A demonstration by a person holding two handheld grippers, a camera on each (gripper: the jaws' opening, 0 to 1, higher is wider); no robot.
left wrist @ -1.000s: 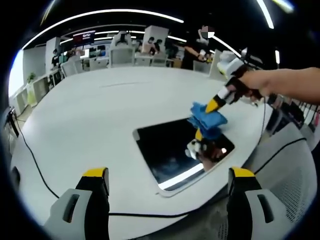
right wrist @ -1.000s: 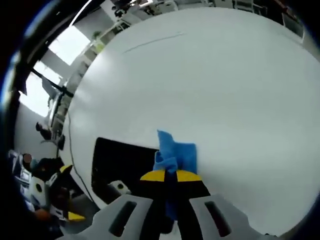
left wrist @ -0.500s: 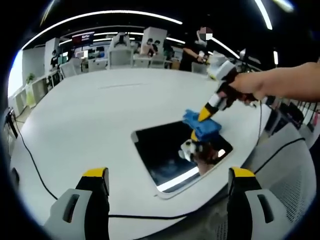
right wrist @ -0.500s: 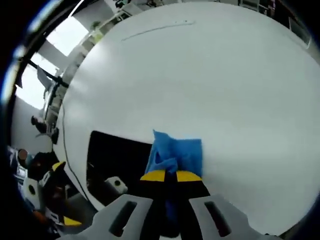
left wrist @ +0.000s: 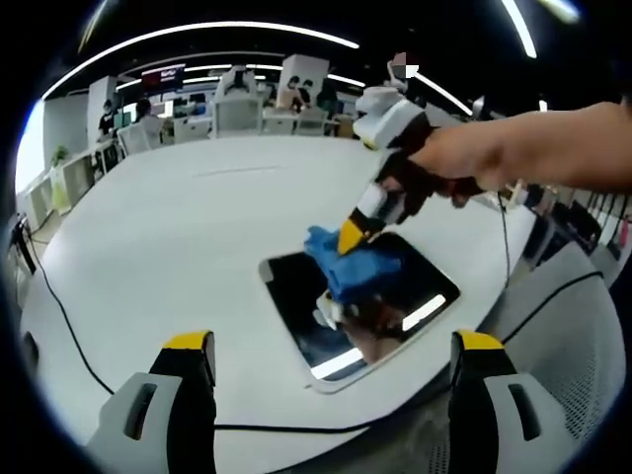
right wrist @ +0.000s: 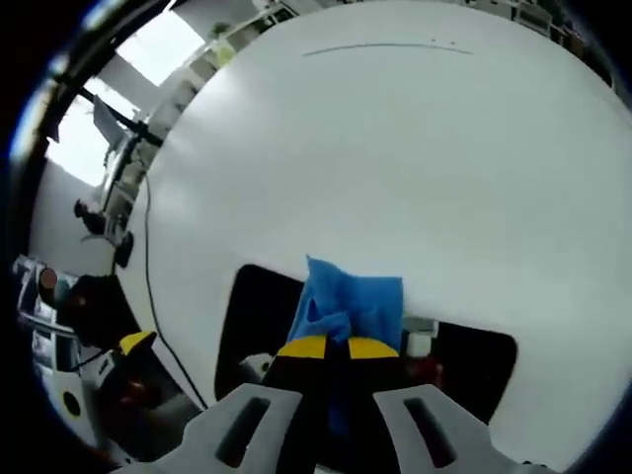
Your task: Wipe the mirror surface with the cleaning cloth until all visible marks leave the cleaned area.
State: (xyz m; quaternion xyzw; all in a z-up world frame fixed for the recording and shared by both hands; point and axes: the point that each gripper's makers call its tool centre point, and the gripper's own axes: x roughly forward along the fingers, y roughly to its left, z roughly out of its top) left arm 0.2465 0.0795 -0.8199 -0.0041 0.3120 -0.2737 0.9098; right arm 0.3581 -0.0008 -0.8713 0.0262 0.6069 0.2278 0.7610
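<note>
Seeing the right gripper point(left wrist: 348, 240) from the left gripper view: a hand point(left wrist: 449, 163) holds it, yellow tips clamped on the blue cloth point(left wrist: 351, 267), which is pressed onto the mirror point(left wrist: 296, 296) near its far-left part. The mirror lies flat on the white table point(left wrist: 168, 237), toward the near right edge, and reflects a ceiling light strip and the gripper itself. My left gripper point(left wrist: 331, 375) hangs short of the table edge, jaws wide apart, holding nothing. A black cable point(left wrist: 69, 326) runs along the table's near left side.

The right gripper view gives me the close-up instead: right gripper point(right wrist: 328, 348) jaws closed tight on the cloth point(right wrist: 355, 301), which bunches up past the tips. The mirror point(right wrist: 252, 316) looks dark here, spreading to both sides of the cloth, table point(right wrist: 395, 148) beyond. It also catches the left gripper point(right wrist: 133, 346) low on the left, yellow tip visible. Can't tell any marks on the glass from either view.
</note>
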